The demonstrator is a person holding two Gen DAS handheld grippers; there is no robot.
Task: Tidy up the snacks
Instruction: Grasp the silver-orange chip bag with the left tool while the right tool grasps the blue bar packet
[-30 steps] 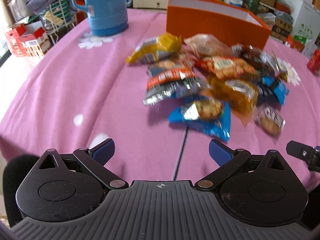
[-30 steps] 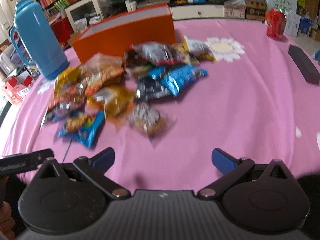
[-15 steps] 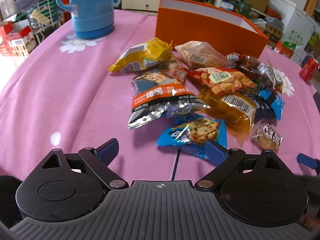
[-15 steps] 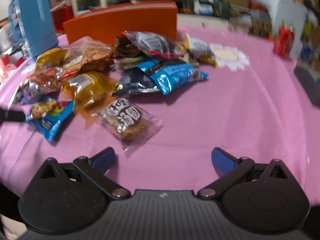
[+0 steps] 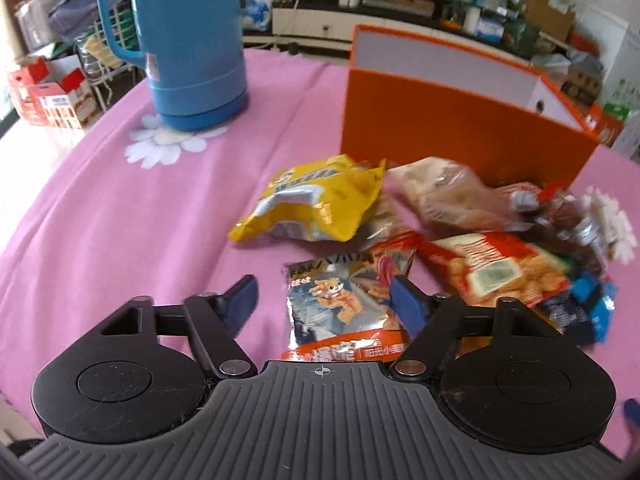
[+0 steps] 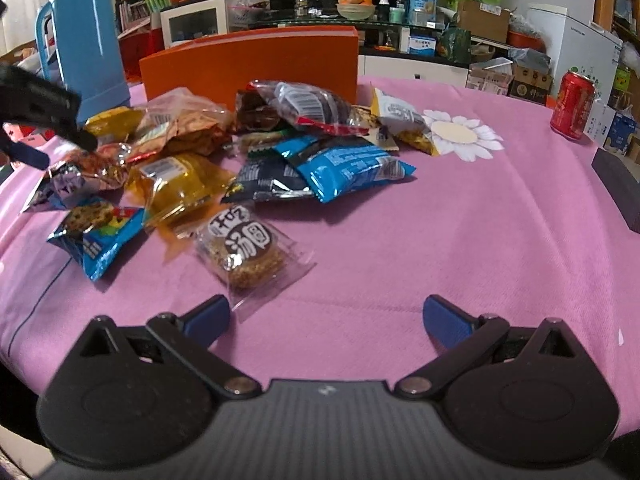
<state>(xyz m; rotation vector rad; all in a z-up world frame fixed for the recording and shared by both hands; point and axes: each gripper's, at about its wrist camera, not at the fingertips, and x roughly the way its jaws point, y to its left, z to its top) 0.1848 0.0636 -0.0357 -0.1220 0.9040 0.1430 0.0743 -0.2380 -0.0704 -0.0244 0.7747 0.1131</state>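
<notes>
With the left gripper [image 5: 322,298], its jaws just narrowing but not yet clamped, astride the silver-orange snack packet [image 5: 344,308] on the pink tablecloth [image 5: 120,216], centre both pads on the packet's edges before closing; the right gripper [image 6: 326,314] waits spread wide and empty.

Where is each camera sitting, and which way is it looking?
Left wrist view: sits on the left gripper, looking down over its half-closed blue fingers at the silver-and-orange snack packet between them, not clearly pinched.
Right wrist view: sits on the right gripper, looking across the pink tablecloth past its open fingers; the round cookie packet lies ahead.
Both views show: the orange box, the blue thermos and the snack pile; the right view also catches the left gripper.
</notes>
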